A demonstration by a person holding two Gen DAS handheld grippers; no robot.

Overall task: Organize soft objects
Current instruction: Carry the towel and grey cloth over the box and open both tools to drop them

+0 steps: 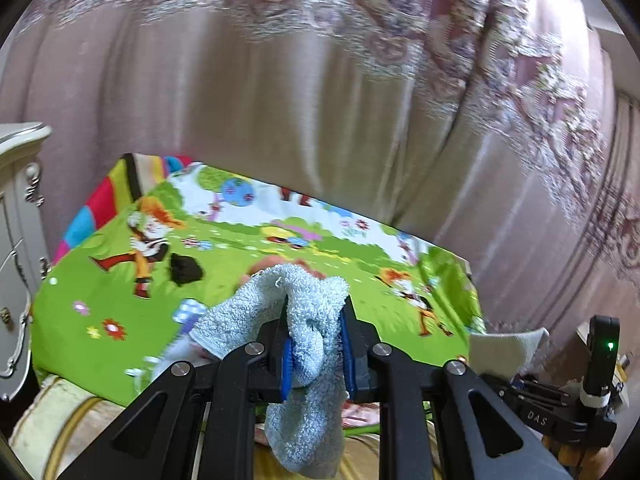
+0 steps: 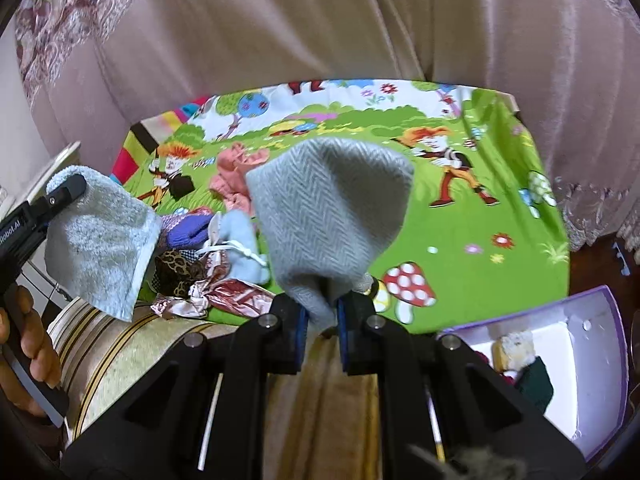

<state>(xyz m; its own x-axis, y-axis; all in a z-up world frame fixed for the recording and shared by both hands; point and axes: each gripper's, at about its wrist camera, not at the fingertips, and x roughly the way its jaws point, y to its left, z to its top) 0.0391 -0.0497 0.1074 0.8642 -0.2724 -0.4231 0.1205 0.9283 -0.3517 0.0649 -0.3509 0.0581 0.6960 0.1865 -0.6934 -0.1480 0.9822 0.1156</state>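
Note:
In the left wrist view my left gripper (image 1: 316, 344) is shut on a light blue terry towel (image 1: 308, 400), which bunches over the blue pads and hangs below them. My right gripper (image 2: 322, 312) is shut on a grey herringbone cloth (image 2: 328, 208) that stands up in front of the right wrist camera. Both are held above a colourful cartoon mat (image 2: 480, 240). At the left of the right wrist view a hand (image 2: 24, 340) holds the left gripper (image 2: 76, 184), with the towel (image 2: 96, 248) draped from it. A corner of the grey cloth (image 1: 504, 344) shows at the right of the left wrist view.
A heap of soft things lies on the mat's near left: pink cloth (image 2: 236, 176), purple glove (image 2: 188, 232), pale blue pouch (image 2: 240, 240), leopard fabric (image 2: 176, 268). A purple box (image 2: 600, 300) with items inside sits at the lower right. Curtains (image 1: 320, 100) hang behind. A white dresser (image 1: 16, 200) stands at the left.

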